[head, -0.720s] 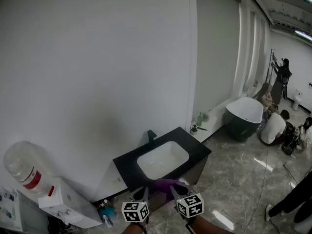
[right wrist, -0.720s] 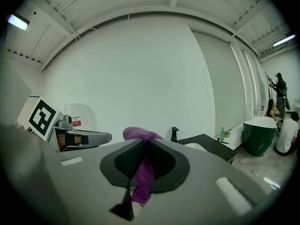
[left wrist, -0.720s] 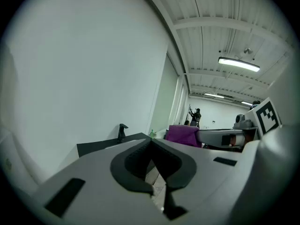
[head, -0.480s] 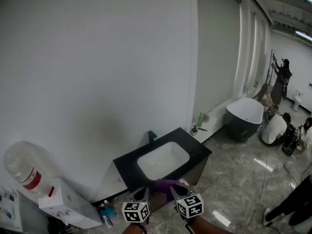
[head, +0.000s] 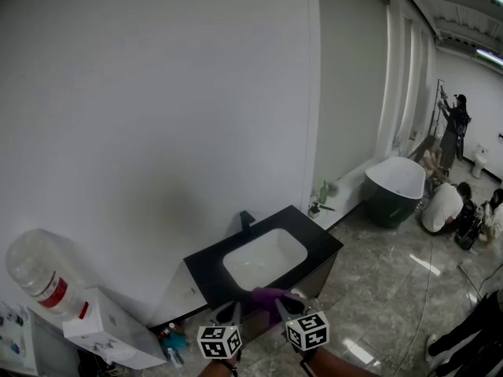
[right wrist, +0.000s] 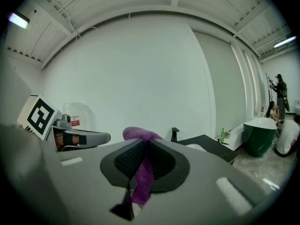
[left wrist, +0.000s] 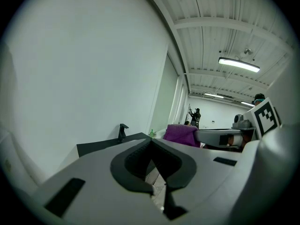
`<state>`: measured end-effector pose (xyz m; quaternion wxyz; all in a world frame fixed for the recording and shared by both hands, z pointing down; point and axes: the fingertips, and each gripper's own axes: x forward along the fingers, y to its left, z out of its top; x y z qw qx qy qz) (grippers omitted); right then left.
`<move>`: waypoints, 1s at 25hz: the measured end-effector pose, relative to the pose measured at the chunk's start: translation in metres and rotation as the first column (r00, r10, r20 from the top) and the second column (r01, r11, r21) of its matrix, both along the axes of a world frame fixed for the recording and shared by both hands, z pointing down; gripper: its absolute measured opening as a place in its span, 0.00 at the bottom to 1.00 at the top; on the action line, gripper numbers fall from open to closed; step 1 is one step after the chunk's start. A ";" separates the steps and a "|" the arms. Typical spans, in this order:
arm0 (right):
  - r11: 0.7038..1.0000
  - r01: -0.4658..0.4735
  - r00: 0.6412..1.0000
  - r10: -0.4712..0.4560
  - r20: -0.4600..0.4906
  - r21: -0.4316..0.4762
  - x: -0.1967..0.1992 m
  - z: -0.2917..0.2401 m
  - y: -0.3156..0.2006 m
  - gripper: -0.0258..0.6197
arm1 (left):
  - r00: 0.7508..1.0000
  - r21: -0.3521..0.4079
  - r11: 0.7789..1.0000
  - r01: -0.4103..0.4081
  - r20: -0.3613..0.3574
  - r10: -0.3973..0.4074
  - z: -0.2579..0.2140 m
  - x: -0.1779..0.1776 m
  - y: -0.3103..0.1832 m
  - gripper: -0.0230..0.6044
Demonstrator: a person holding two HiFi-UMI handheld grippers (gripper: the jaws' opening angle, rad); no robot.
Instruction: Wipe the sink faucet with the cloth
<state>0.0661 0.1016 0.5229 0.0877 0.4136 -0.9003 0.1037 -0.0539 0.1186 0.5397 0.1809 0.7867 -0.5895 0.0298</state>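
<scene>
Cloth (purple) pinched between right gripper jaws.

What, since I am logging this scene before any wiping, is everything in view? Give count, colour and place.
counter: one, black, against the white wall
basin: one, white, set in the counter
faucet: one, black, at the counter's back edge
water bottle: one, clear with a red label, far left on a white dispenser
green bottle: one, on the ledge right of the counter
bathtub: one, dark, further right
people: at least three, far right, near the bathtub
cloth: one, purple, clamped in the right gripper
left gripper: jaws together, nothing between them
right gripper: jaws shut on the cloth
</scene>
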 end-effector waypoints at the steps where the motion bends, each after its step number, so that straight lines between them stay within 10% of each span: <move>1: 1.000 -0.002 1.000 0.002 0.003 0.001 -0.001 -0.001 -0.001 0.09 | 1.000 0.000 1.000 -0.002 -0.002 0.002 0.000 -0.002 0.000 0.04; 15: 0.997 -0.074 0.997 0.074 0.013 -0.002 -0.059 0.002 -0.037 0.09 | 0.997 -0.002 0.997 -0.077 -0.002 0.077 0.004 -0.064 -0.031 0.04; 25: 0.999 -0.039 0.999 0.039 0.011 -0.032 -0.078 0.037 -0.156 0.09 | 0.998 -0.033 0.997 -0.070 -0.003 0.070 0.036 -0.077 -0.132 0.04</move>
